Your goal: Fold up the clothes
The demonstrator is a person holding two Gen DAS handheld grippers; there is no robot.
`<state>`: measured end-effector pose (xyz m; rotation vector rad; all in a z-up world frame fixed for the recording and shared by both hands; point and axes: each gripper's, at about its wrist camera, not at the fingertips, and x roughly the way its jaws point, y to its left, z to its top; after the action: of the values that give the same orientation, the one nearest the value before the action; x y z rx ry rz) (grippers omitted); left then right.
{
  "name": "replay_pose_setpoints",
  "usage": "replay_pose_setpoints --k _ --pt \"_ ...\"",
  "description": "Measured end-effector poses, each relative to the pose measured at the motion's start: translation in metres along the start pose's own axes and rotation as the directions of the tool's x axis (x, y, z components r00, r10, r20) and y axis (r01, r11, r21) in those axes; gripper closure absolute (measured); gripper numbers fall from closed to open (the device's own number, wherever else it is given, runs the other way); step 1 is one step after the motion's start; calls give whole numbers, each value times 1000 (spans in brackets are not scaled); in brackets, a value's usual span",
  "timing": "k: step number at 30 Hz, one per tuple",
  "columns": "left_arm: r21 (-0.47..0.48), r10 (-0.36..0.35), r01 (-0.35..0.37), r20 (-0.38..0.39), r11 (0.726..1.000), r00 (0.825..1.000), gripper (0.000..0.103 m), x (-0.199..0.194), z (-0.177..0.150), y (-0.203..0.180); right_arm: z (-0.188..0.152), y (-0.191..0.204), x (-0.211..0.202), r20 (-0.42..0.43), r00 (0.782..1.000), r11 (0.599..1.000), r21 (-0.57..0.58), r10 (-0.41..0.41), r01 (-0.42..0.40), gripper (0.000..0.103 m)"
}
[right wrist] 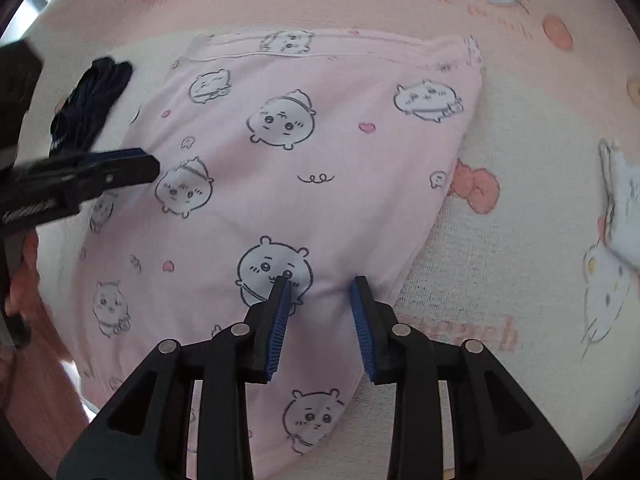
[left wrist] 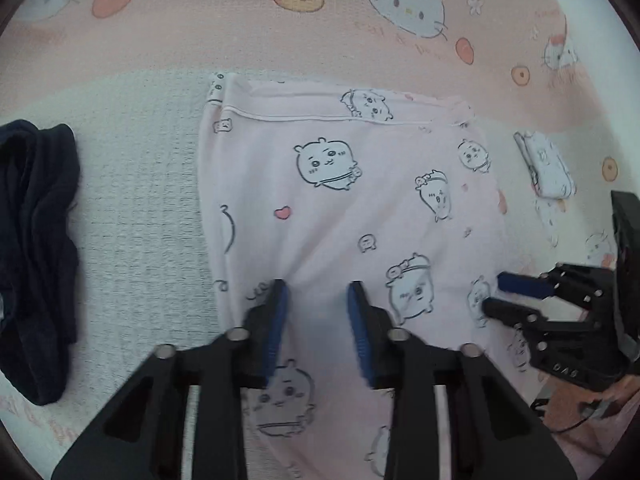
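Bedding fills both wrist views: we see a pink cartoon-cat sheet (left wrist: 248, 40) printed with white cat faces, orange fruit and round biscuits, and over it a white textured blanket (left wrist: 140, 208) whose weave shows as a fine grid. In the right wrist view the blanket bears an orange squirrel motif (right wrist: 476, 190) and faint pink lettering. No walls or furniture can be made out beyond the bedding.

We find the task garment, a pale pink pyjama piece (left wrist: 344, 200) printed with round white cartoon animals and small hearts, lying flat near the middle of the blanket, its piped hem at the far edge. A dark navy garment (left wrist: 36, 256) lies crumpled to its left, apart from it. A small folded white-and-pink item (left wrist: 546, 168) rests to the right on the sheet.

The left gripper (left wrist: 318, 286) points steeply down over the near part of the pink cloth; its blue pads stand apart with the fabric running between them, and we cannot tell whether they press it. The right gripper (right wrist: 320, 280) stands likewise near the garment's right edge, fingers spread, cloth puckered between the tips. Part of a person's hand shows at the frame edge of each view.
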<state>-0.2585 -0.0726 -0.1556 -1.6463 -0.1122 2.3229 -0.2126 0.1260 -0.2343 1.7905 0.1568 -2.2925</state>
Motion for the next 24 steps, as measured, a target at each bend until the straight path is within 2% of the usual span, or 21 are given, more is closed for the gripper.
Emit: replay_pose_setpoints --k 3,4,6,8,9,11,13,14,15,16,17,19,20,21,24 --pt "7 128 -128 7 992 992 87 -14 4 21 5 -14 -9 10 999 999 15 -48 48 72" --pt "28 147 -148 21 989 989 87 -16 8 21 6 -19 -13 13 998 998 20 -64 63 72" --pt "68 92 -97 61 993 994 86 -16 18 12 9 -29 -19 19 995 995 31 -96 95 72" --pt "93 33 -39 70 995 997 84 -10 29 1 29 -34 -22 58 997 995 86 -46 41 70" --pt "109 11 -17 55 994 998 79 -4 33 -5 39 -37 -23 78 997 993 113 -21 12 70" --pt "147 76 -73 -14 986 997 74 13 34 -8 55 -33 -12 75 997 995 100 -4 -3 69" --pt "157 77 -73 -19 985 997 74 10 36 4 57 -36 5 1 1000 997 72 -6 6 69" --pt "128 141 -138 -14 982 990 74 5 40 17 53 -41 0 26 1000 999 45 9 -10 69" --pt "94 218 -216 -9 972 976 74 -1 45 31 49 -47 -3 0 1000 1000 24 -20 20 69" --pt "51 261 -261 9 964 965 73 -6 52 44 46 -55 -8 -12 999 999 11 -48 48 65" --pt "11 244 -245 25 970 969 73 -10 60 55 49 -62 -13 -2 998 998 22 -58 58 63" --pt "-31 135 -133 74 991 988 73 -15 77 59 56 -75 -22 18 997 996 45 -78 77 63" --pt "-20 89 -87 106 996 990 73 -16 85 54 60 -82 -26 28 996 995 56 -88 86 63" --pt "11 47 -49 121 999 992 73 -15 92 47 71 -84 -28 47 997 995 81 -65 61 63" --pt "100 90 -93 30 991 995 73 15 109 30 106 -79 -23 84 996 993 119 -26 16 63"
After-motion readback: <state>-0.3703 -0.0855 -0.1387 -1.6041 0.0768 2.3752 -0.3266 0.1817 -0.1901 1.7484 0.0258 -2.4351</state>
